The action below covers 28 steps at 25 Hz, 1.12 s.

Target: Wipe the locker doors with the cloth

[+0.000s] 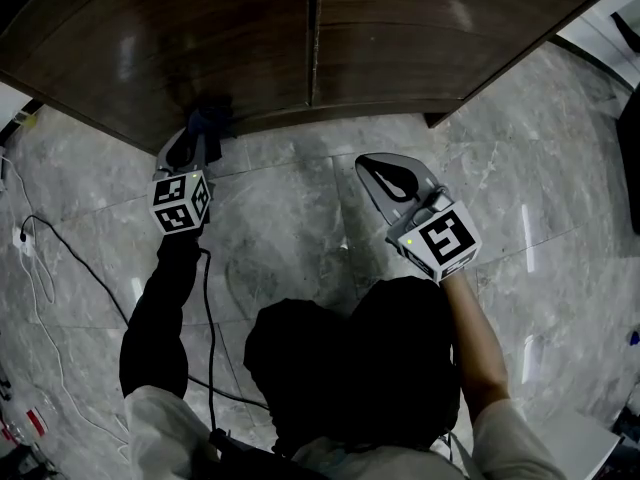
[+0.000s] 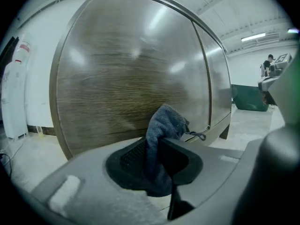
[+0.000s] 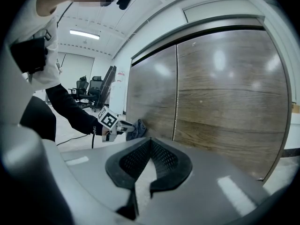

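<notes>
cloth [image 2: 161,125]: dark blue-grey, bunched, pinched in left gripper [image 2: 153,144], up against lower part of left door. locker doors [image 1: 400,28]: two, dark glossy wood grain, shut, thin vertical seam between.

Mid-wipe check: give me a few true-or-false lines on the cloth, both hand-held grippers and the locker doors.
1. The left hand-held gripper grips the cloth. True.
2. The right hand-held gripper holds a second cloth. False: its jaws meet at the tips with nothing between them.
3. Both locker doors are shut. True.
4. The cloth lies on the floor. False: the left hand-held gripper holds it up at the left door.
</notes>
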### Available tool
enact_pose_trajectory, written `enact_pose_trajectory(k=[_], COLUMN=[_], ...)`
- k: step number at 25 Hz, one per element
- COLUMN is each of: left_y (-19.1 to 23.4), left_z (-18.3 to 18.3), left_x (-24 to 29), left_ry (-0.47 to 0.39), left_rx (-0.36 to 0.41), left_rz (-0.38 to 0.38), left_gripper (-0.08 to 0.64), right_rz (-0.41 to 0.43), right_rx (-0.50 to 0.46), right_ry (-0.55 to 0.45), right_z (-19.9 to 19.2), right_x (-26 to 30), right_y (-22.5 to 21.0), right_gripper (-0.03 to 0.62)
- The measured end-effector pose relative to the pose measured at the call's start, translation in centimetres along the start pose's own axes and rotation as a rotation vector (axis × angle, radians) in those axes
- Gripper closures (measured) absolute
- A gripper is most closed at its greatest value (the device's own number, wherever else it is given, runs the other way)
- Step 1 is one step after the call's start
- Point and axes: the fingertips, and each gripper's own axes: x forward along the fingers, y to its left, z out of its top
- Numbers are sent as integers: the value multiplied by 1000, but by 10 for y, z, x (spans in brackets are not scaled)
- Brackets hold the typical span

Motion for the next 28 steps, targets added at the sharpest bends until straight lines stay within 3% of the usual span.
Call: enact_pose_trajectory(k=[17, 22, 28], left_y=[106, 111, 79], left_z=[-31, -29, 0], left_x=[-45, -62, -96], left_ry=[48, 45, -14], left_rx=[-62, -67, -4], left_rz=[234, 245, 198], left_gripper=[479, 480, 480], right_rz=[-6, 6, 41], right_rx=[-6, -11, -20], right_ry=[9, 6, -32], right_z=[1, 4, 10], right_x=[1, 5, 7], right_y=[3, 7, 3], right_gripper=[588, 588, 588])
